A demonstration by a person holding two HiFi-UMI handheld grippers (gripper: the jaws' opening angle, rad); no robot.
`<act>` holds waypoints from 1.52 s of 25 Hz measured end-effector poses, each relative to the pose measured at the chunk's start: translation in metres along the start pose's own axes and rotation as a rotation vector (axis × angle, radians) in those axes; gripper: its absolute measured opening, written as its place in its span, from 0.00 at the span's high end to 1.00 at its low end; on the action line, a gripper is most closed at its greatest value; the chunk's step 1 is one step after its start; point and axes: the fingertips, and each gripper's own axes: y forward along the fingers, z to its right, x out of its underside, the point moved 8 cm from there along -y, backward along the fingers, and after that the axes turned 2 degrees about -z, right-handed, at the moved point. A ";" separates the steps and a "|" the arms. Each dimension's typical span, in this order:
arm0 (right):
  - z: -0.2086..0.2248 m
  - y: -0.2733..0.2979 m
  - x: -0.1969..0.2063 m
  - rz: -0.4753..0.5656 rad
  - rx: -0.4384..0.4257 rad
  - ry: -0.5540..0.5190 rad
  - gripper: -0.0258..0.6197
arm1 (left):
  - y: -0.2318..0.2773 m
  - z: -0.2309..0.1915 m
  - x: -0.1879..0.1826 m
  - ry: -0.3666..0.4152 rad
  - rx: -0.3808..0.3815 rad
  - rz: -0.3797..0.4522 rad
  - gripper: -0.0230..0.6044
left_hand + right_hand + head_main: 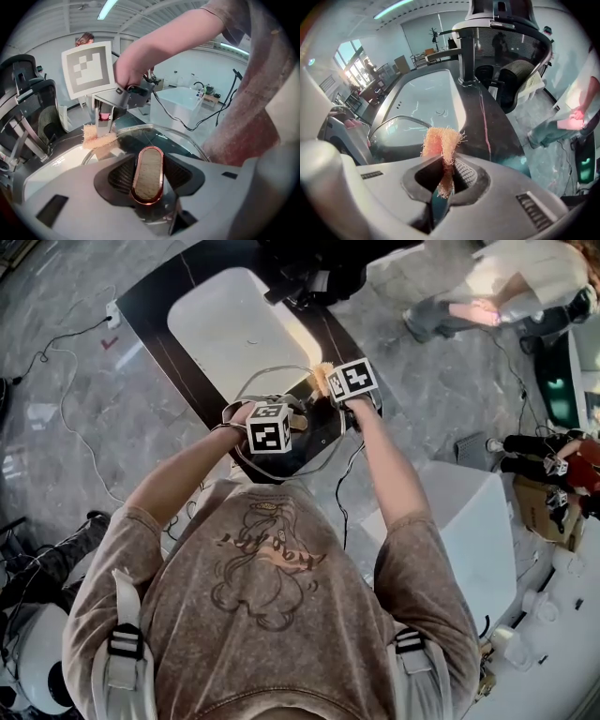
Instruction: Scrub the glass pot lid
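Note:
The glass pot lid (174, 141) is held tilted over the dark counter by its oval, copper-rimmed handle (148, 174). My left gripper (148, 187) is shut on that handle, one jaw on each side. In the head view the lid's rim (246, 382) curves around both grippers. My right gripper (443, 176) is shut on a frayed orange scrub pad (440, 142), which sticks out past its jaws. In the left gripper view the scrub pad (97, 138) sits at the lid's far left rim. In the right gripper view the lid (396, 131) lies just left of the pad.
A white sink basin (234, 334) is set into the dark counter (323, 432), with a dark faucet (467, 54) at its far end. Office chairs (515, 70) stand beyond the counter. Cables run across the floor, and another person (497, 287) is off to the right.

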 end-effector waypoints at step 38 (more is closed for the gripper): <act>-0.141 0.058 -0.100 -0.042 -0.282 -0.478 0.89 | 0.006 0.003 0.007 0.017 -0.086 0.060 0.64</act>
